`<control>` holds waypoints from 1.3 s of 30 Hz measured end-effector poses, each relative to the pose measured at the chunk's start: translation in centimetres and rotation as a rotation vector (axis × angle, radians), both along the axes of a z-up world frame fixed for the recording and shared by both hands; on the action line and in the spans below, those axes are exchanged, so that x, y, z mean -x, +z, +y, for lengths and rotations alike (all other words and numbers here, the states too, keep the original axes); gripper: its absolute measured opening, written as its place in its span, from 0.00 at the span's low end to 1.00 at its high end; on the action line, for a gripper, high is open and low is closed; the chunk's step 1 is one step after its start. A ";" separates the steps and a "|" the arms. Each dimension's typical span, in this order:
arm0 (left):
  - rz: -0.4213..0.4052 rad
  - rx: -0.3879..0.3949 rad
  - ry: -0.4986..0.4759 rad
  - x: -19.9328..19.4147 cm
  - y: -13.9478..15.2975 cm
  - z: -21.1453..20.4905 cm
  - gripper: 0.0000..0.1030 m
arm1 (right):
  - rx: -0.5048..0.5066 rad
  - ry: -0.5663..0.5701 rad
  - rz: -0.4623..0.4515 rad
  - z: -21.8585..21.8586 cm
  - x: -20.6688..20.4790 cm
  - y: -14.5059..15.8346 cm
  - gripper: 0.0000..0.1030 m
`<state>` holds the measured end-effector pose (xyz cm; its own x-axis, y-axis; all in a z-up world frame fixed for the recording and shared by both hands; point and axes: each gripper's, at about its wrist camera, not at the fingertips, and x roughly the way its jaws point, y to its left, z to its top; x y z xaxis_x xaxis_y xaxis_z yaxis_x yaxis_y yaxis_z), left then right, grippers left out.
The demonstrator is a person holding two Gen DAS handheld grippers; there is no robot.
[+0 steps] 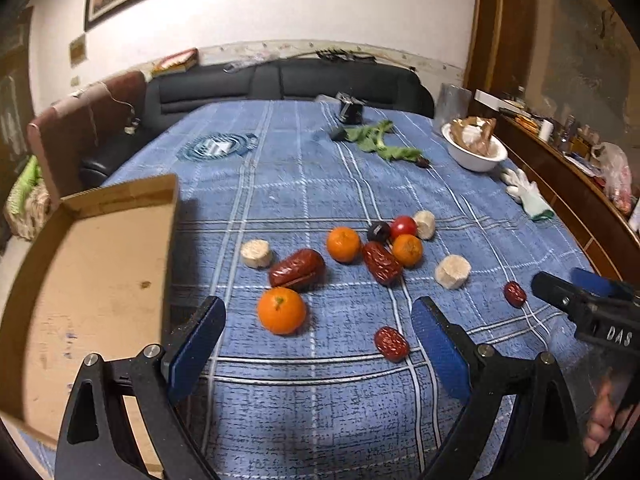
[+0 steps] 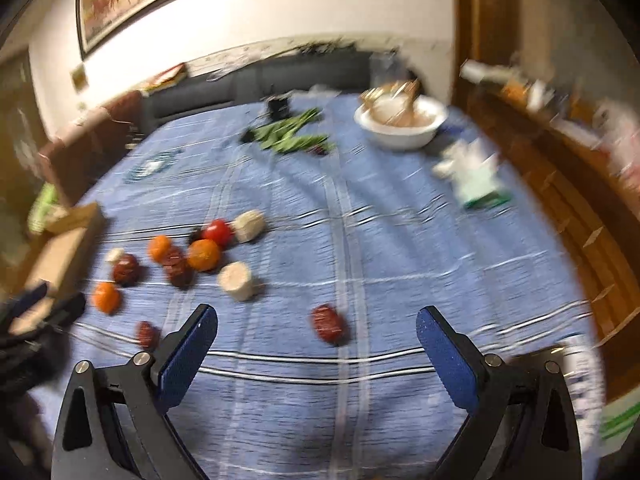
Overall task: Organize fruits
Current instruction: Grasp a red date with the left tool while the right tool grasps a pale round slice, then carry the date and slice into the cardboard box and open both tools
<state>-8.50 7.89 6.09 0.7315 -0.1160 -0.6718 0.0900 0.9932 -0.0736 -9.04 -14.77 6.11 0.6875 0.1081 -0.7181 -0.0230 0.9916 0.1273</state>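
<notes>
Fruit loose on bench (image 1: 304, 184) beside box (image 1: 92, 280). Left tool (image 1: 318, 324) agape around orange (image 1: 281, 310), poised for pickup; right tool (image 2: 316, 334) agape, empty, nearing date (image 2: 329, 323).

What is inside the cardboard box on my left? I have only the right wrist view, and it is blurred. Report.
Observer: The cardboard box lies open and holds no fruit; its floor is bare apart from stains.
Operator: Give me the left gripper's state.
Observer: The left gripper is open with nothing between its pads. The nearest orange lies just ahead, closer to its left finger.
Operator: Name the dark blob by the tomato.
Observer: It is a small dark round fruit, right beside the tomato.
</notes>
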 end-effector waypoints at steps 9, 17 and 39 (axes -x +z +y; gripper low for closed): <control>0.072 0.056 -0.213 -0.8 -1.5 -3.0 0.65 | -0.100 0.089 0.092 0.5 -2.7 -1.6 0.63; 0.164 0.077 -0.282 -2.3 -3.3 -4.3 0.49 | -0.069 0.181 0.113 3.0 -6.3 -1.9 0.63; 0.176 0.120 -0.244 -1.9 -3.0 -2.7 0.19 | -0.027 0.251 0.110 6.4 -6.6 -2.9 0.32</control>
